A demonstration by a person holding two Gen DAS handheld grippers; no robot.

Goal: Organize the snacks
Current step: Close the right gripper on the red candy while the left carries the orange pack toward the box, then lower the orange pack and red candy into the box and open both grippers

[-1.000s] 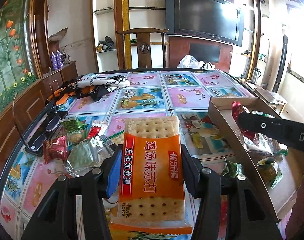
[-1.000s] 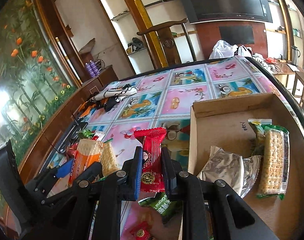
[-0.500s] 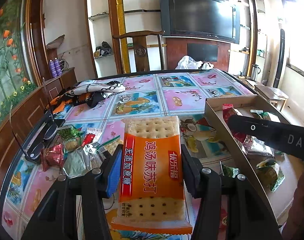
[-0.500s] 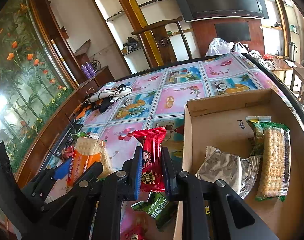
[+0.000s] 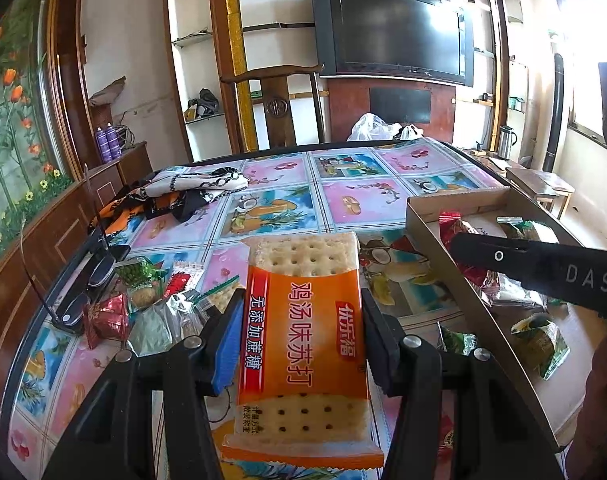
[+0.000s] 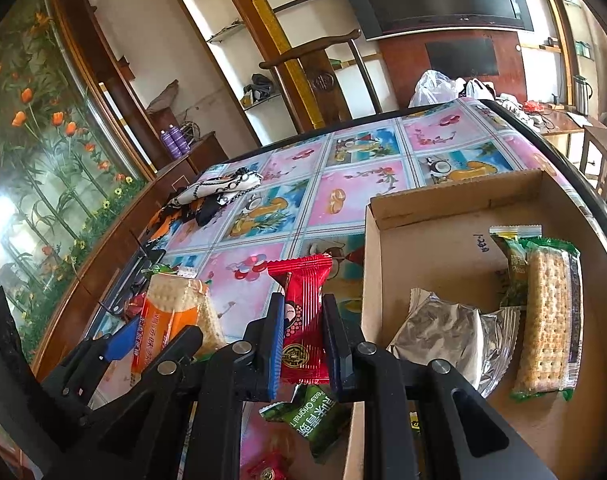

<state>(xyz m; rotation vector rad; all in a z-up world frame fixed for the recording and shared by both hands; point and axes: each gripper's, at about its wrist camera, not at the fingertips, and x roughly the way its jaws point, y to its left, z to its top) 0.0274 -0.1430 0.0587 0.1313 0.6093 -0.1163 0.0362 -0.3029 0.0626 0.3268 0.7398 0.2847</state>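
The left tool (image 5: 301,320) is partly spread, its 2 fingers pinching the long sides of an orange cracker packet (image 5: 303,336). The packet stands lengthwise between the fingers, its clear top end showing pale crackers, and is held above the bench (image 5: 343,204), which is covered in a cloth of pink and blue fruit pictures.

The right tool (image 6: 303,340) is nearly pressed together, gripping a slim red snack packet (image 6: 303,316) by its sides. This packet points away from the camera and hangs just left of the cardboard box (image 6: 455,196), over the bench. In the left wrist view, one black finger of the right tool reaches in from the right, above the box.

The box is a shallow open tray at the right side of the bench. Inside it lie a crumpled silver foil packet (image 6: 443,332), a green-edged cracker packet (image 6: 547,320) along the right side, and a small green pea packet (image 6: 515,260) behind it.

Another green pea packet (image 6: 311,412) lies on the bench beneath the right tool, just outside the box wall. At the left side of the bench sits a loose pile of snacks (image 5: 151,304) in red, green and silver wrappers. A patterned cloth (image 5: 191,188) lies further back.
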